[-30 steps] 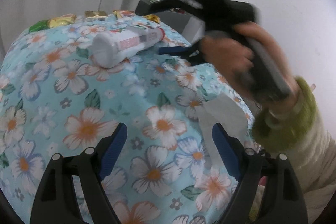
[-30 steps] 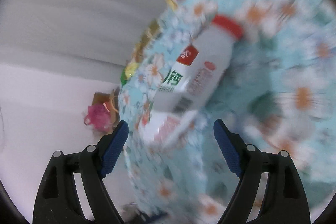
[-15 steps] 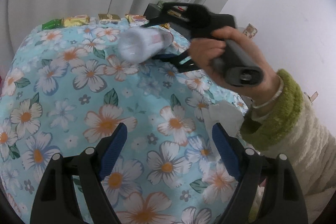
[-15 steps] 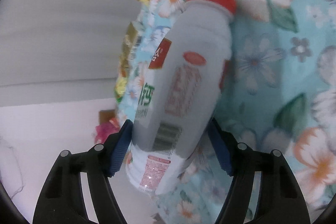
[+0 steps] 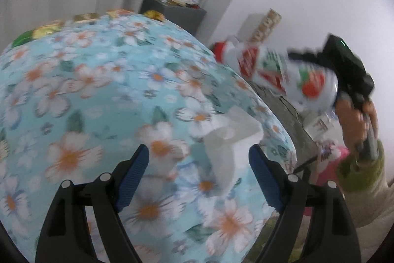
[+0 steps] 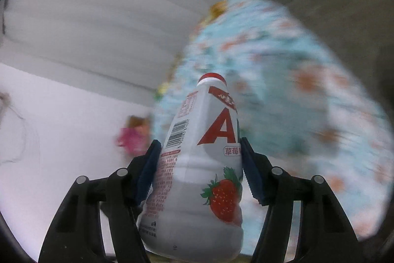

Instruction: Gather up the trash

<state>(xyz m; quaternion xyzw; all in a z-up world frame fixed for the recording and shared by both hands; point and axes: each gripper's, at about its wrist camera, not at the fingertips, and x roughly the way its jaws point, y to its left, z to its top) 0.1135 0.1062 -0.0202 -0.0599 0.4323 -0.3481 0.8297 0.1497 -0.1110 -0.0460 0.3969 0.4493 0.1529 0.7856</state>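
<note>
A white drink bottle (image 6: 204, 164) with a red cap and a strawberry label sits between the blue pads of my right gripper (image 6: 199, 144). Its jaws are closing, and the pads press on the bottle's sides. In the left wrist view the same bottle (image 5: 283, 73) hangs in the air beyond the right edge of the floral table (image 5: 86, 80), carried by a person's hand (image 5: 354, 115). My left gripper (image 5: 198, 152) stands open low over the cloth. A crumpled white tissue (image 5: 229, 139) lies just ahead, between its fingers and untouched.
Several snack wrappers (image 5: 83, 16) lie along the table's far edge. A dark cabinet (image 5: 172, 11) with clutter on top stands behind by the curtain. A pink bag (image 5: 330, 164) and other litter sit on the floor to the right of the table.
My right gripper closed on the bottle, lifted it off the table and carried it out past the right edge. My left gripper shifted so the tissue now lies between its fingers.
</note>
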